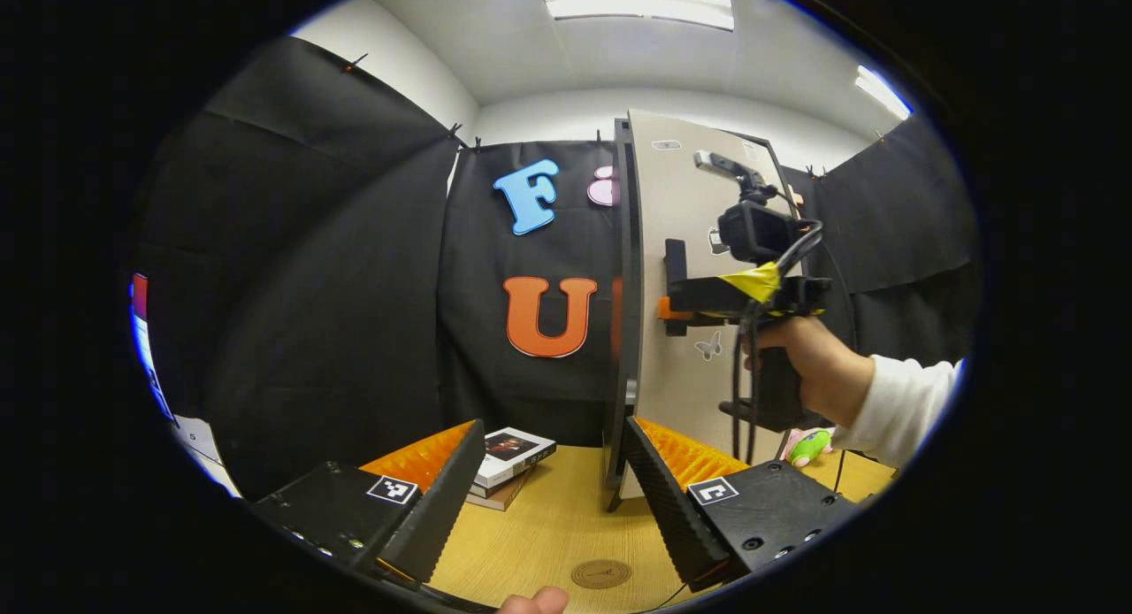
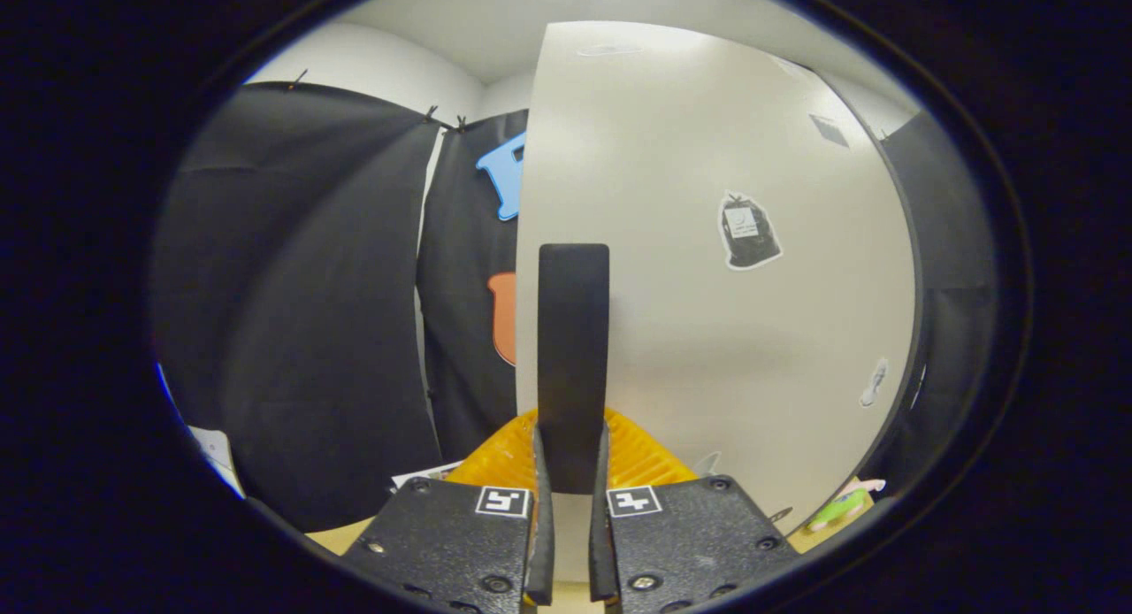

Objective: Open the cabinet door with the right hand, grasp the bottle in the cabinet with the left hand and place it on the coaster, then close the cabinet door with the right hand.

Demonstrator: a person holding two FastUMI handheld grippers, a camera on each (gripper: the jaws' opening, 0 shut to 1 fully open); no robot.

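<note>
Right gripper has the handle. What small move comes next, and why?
Probably pull the handle back to swing the door wider: the right gripper is shut on it, and the left gripper waits open near the door's edge above the coaster.

Black cloth walls [image 1: 336, 269] enclose a wooden table [image 1: 557, 525] under white ceiling light panels [image 1: 641, 3].

Coaster [image 1: 601, 573] on table [image 1: 548, 525], before cab. door [image 1: 690, 349]

right tongs [image 1: 674, 311]: black body, yellow tape, black cables | left tongs [image 1: 548, 499]: square markers, screws | sleeve [image 1: 902, 406]: white
</note>
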